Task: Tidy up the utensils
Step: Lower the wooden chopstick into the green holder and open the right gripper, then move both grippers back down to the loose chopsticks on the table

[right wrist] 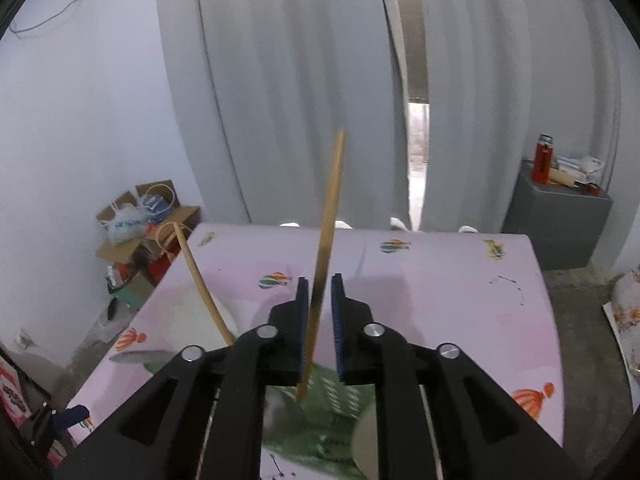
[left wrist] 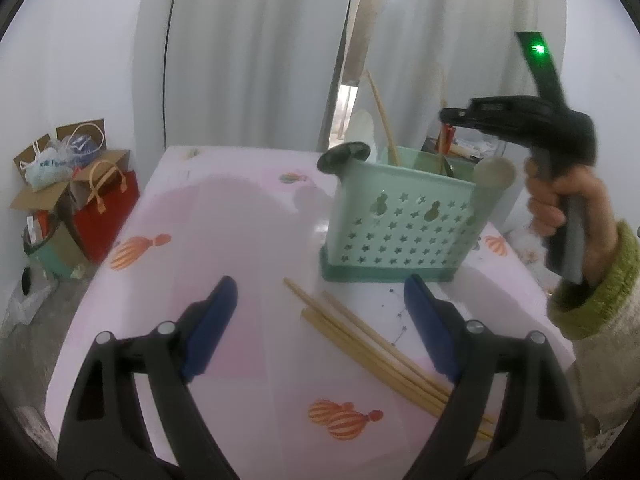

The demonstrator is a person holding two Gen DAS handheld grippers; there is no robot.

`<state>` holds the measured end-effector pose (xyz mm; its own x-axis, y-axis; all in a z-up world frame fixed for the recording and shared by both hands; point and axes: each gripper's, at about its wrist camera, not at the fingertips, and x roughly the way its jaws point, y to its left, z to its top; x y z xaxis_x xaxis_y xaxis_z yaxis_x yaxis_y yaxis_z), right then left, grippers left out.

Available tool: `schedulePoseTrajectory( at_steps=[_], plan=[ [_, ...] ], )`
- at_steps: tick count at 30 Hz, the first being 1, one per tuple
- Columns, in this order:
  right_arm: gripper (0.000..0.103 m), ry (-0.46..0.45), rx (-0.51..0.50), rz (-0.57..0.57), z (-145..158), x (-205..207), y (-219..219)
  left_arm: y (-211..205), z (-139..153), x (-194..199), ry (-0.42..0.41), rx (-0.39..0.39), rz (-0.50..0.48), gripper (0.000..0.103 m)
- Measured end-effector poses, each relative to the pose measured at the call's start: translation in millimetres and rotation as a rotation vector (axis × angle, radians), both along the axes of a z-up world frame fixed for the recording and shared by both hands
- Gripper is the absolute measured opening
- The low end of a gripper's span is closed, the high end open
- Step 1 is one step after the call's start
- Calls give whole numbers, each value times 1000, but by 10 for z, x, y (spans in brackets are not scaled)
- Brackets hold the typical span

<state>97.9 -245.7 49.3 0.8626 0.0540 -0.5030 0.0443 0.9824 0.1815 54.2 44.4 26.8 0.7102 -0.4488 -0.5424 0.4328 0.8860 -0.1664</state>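
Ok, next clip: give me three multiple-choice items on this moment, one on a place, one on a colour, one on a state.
1. Where do the loose chopsticks lie?
A. on the table in front of the basket
B. in a cardboard box
C. on the grey cabinet

2. What colour is the basket?
A. red
B. black
C. pale green

3. How is the left gripper?
A. shut on a chopstick
B. open, holding nothing
C. shut on the basket rim

Answers:
1 A: the loose chopsticks rest flat on the table, on the near side of the basket.
2 C: its star-punched wall is pale green.
3 B: the left gripper has its blue pads wide apart with nothing between them.
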Motion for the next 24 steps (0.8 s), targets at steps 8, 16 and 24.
schedulePoseTrajectory(
  at_steps=[8,16,24],
  plan=[
    [32,-41,36,-44,132,-377,-147,5,-58,38,28,2,15,81],
    [43,-137,78,-4,211,-982,-284,9,-154,83,69,9,27,81],
    [49,-5,90,128,-289,-1301,-93,-41,-304,99,125,19,19,81]
  ],
)
